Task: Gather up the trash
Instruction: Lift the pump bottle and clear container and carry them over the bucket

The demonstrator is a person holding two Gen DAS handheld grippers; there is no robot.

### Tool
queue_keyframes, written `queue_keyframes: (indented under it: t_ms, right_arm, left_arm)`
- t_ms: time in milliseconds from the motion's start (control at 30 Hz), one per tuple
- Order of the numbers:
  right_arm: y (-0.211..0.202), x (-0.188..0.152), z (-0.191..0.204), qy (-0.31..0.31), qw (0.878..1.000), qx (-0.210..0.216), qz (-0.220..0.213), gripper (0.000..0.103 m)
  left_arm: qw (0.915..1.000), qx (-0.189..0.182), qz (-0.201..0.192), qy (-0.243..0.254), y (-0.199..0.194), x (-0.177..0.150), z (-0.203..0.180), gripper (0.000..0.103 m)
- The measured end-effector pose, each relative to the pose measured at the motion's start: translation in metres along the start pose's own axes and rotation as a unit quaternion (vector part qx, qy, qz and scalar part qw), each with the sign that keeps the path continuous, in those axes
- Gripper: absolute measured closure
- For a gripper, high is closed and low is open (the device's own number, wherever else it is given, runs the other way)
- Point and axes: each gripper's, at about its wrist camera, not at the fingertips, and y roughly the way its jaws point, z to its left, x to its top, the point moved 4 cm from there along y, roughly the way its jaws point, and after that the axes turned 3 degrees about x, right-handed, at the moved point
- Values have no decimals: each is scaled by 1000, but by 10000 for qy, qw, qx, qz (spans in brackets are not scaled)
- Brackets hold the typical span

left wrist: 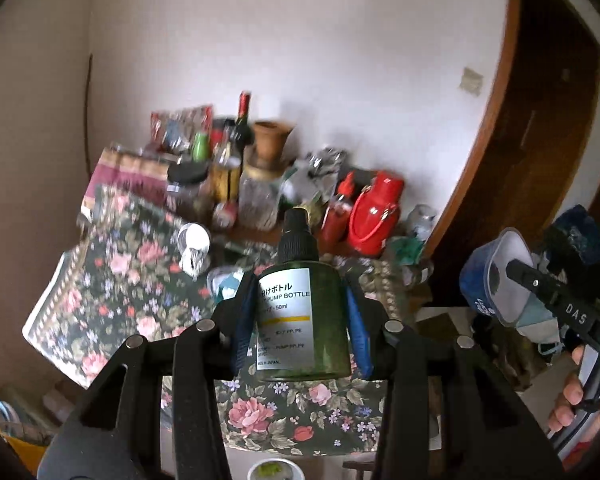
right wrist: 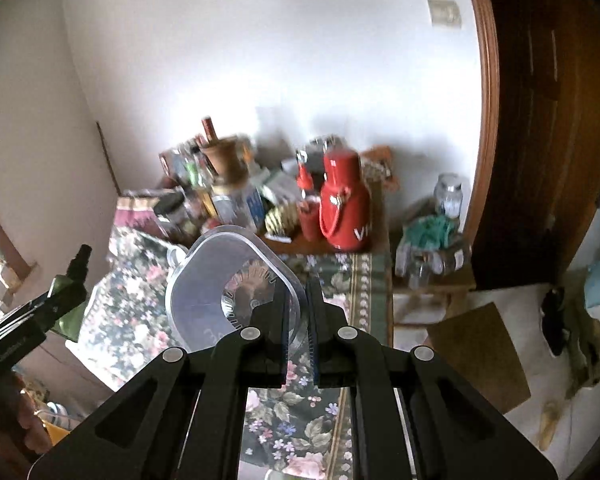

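Note:
My left gripper (left wrist: pixel 300 300) is shut on a small green pump bottle (left wrist: pixel 304 320) with a black cap and a white label, held upright above the floral tablecloth (left wrist: pixel 120 280). My right gripper (right wrist: pixel 298 304) is shut on the rim of a clear plastic cup (right wrist: pixel 220 280), held tilted above the same cloth (right wrist: pixel 292 420). The right gripper with the cup also shows at the right of the left wrist view (left wrist: pixel 512 276). The left gripper with the green bottle shows at the left of the right wrist view (right wrist: pixel 66 284).
Jars, bottles, a clay pot (left wrist: pixel 270 138) and a red thermos jug (left wrist: pixel 374 216) crowd the table's far end by the white wall. A white cup (left wrist: pixel 196 240) lies on the cloth. A brown door frame (right wrist: pixel 540 120) stands right, with cardboard (right wrist: pixel 480 352) on the floor.

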Motion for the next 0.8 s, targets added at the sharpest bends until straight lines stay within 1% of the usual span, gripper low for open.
queue_keyframes:
  t_ms: [133, 200, 300, 400, 600, 800]
  right_arm:
    - [-26, 1, 16, -22, 9996, -131, -261, 96]
    - [-38, -1, 24, -3, 9992, -196, -357, 96]
    - [-55, -10, 43, 52, 9984, -323, -460, 96]
    - [-69, -24, 59, 146, 9975, -455, -521, 96]
    - [-93, -64, 97, 482, 9956, -630, -509, 96]
    - [-117, -110, 124, 731, 9926, -893, -384, 96]
  left_arm:
    - [9992, -227, -275, 200, -30, 5, -6, 62]
    - [9978, -444, -402, 272, -46, 6, -4, 62]
    - [9954, -726, -495, 388, -67, 2, 1, 62]
    - [9927, -924, -522, 578, -88, -7, 9, 62]
    - [9887, -1215, -434, 761, -131, -37, 35, 62]
    - [9829, -1572, -113, 950, -156, -79, 59, 62]
